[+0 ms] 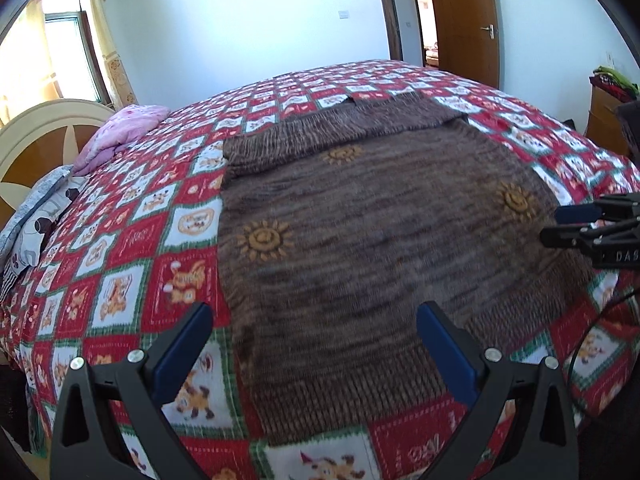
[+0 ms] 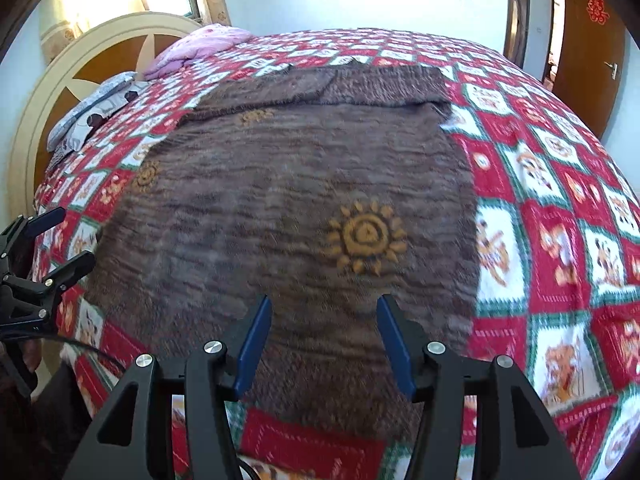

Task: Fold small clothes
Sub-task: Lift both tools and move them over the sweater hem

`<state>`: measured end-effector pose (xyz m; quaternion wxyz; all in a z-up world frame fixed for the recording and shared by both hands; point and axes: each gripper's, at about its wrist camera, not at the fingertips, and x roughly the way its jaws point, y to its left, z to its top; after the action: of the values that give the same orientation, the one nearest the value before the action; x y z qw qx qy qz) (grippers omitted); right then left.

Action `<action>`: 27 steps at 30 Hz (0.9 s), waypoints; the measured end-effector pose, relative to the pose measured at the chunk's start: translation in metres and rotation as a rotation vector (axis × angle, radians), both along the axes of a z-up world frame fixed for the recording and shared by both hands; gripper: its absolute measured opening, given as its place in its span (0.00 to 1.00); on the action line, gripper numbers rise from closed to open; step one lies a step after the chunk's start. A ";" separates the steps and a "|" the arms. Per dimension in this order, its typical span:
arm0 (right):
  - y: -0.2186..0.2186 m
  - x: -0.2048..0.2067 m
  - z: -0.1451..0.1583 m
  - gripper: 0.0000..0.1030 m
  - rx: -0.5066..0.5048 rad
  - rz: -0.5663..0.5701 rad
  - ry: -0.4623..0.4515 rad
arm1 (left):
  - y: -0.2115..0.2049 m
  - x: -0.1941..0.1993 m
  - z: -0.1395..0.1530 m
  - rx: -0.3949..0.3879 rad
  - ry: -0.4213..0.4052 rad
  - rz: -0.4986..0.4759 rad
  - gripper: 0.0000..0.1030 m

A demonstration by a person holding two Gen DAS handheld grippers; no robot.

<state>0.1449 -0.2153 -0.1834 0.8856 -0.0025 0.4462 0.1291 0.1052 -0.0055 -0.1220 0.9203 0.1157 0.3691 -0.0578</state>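
A brown knitted sweater [image 1: 360, 216] with orange sun motifs lies flat on the bed, sleeves folded across its far end. My left gripper [image 1: 314, 320] hovers open over the sweater's near left hem, nothing between its blue pads. In the right wrist view the same sweater [image 2: 280, 200] fills the middle, and my right gripper [image 2: 324, 312] stands open above its near hem, nothing between its pads. Each gripper shows in the other's view: the right gripper [image 1: 560, 224] at the right edge, the left gripper [image 2: 76, 236] at the left edge.
The bed carries a red, white and green patchwork quilt [image 1: 132, 248]. A pink folded cloth [image 1: 124, 128] and a grey patterned pillow [image 1: 36, 216] lie by the cream headboard [image 1: 44, 128]. A wooden door [image 1: 464, 20] stands beyond the bed's far side.
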 end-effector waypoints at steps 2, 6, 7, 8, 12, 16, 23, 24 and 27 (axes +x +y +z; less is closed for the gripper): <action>-0.005 -0.005 -0.004 0.54 -0.007 -0.006 0.013 | 0.002 -0.003 -0.004 -0.002 0.012 0.002 1.00; -0.016 -0.011 -0.009 0.54 -0.013 -0.037 0.030 | 0.004 -0.007 -0.011 0.007 0.034 -0.001 1.00; -0.018 -0.014 -0.010 0.54 -0.014 -0.043 0.033 | 0.004 -0.008 -0.011 0.013 0.034 0.001 1.00; -0.020 -0.016 -0.011 0.54 -0.014 -0.047 0.034 | 0.005 -0.009 -0.012 0.014 0.036 0.000 1.00; -0.024 -0.028 -0.015 0.54 -0.034 -0.054 0.029 | 0.008 -0.017 -0.012 0.015 0.035 -0.010 1.00; -0.025 -0.038 -0.020 0.54 -0.048 -0.057 0.037 | 0.012 -0.021 -0.016 0.026 0.037 -0.003 1.00; -0.032 -0.046 -0.023 0.54 -0.057 -0.060 0.043 | 0.027 -0.025 -0.028 0.038 0.071 0.035 1.00; -0.034 -0.046 -0.024 0.54 -0.057 -0.064 0.045 | 0.030 -0.026 -0.030 0.037 0.079 0.039 1.00; -0.038 -0.047 -0.025 0.54 -0.058 -0.071 0.046 | 0.036 -0.027 -0.037 0.026 0.106 0.054 1.00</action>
<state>0.0975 -0.2529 -0.2081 0.8787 -0.0093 0.4697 0.0848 0.0779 0.0301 -0.1586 0.8990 0.1146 0.4212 -0.0342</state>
